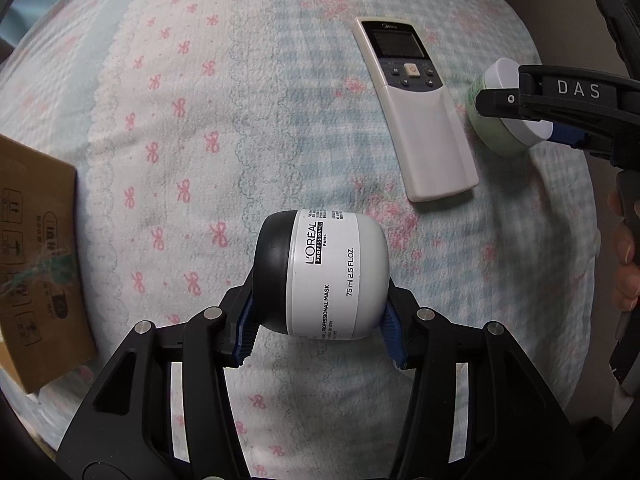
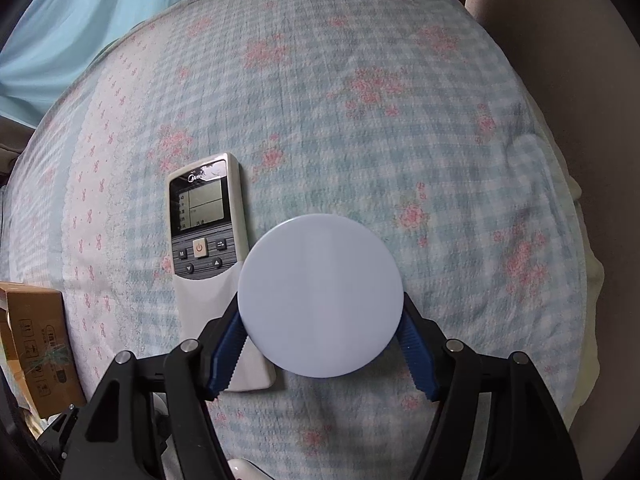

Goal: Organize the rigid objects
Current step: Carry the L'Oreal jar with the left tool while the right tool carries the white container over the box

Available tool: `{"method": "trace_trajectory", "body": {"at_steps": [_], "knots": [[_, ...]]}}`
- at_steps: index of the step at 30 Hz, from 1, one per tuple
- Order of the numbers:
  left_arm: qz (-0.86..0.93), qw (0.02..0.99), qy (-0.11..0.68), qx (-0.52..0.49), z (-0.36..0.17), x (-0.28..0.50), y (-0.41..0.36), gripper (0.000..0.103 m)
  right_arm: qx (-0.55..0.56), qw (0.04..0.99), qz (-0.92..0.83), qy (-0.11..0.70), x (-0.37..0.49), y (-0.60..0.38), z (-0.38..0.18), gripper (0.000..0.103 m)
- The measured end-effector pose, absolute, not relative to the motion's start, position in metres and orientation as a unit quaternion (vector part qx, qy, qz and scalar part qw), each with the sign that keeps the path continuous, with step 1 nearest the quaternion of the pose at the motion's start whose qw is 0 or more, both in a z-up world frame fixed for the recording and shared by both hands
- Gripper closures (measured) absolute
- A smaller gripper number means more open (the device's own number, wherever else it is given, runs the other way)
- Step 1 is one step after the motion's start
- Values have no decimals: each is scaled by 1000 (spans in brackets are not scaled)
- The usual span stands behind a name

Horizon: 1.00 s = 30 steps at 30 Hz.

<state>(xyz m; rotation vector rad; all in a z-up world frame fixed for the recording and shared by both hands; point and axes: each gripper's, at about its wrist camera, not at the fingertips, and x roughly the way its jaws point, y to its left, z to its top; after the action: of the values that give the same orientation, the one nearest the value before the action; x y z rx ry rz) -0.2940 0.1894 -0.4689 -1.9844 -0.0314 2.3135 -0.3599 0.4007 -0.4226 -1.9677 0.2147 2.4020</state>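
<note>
White jar (image 1: 340, 276) in left claw (image 1: 322, 330); remote (image 1: 416, 108) near.

a checked bedspread (image 2: 360, 100) with pink flowers and bows fills the view beneath the gripper. off to its left sits a brown cardboard box (image 1: 36, 248), printed with handling symbols.

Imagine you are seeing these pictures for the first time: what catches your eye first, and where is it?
A white hair-mask jar with a black lid lies sideways, clamped in the left gripper. The right gripper grips a green jar with a pale round lid, beside a white remote control lying on the flowered bedspread.
</note>
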Motion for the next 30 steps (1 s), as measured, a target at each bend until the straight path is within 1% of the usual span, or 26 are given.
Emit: {"method": "trace_trajectory", "body": {"at_steps": [7, 15, 24, 30], "knots": [[766, 61, -19, -639, -435, -287, 179, 56, -610, 9, 789, 67, -336, 392, -385, 37], [785, 87, -18, -614, -364, -282, 166, 56, -582, 15, 810, 72, -325, 353, -323, 37], [802, 114, -25, -586, -278, -256, 110, 56, -547, 42, 831, 86, -262, 318, -236, 37], [814, 127, -11, -567, -242, -239, 60, 56, -536, 51, 838, 88, -230, 271, -205, 37]]}}
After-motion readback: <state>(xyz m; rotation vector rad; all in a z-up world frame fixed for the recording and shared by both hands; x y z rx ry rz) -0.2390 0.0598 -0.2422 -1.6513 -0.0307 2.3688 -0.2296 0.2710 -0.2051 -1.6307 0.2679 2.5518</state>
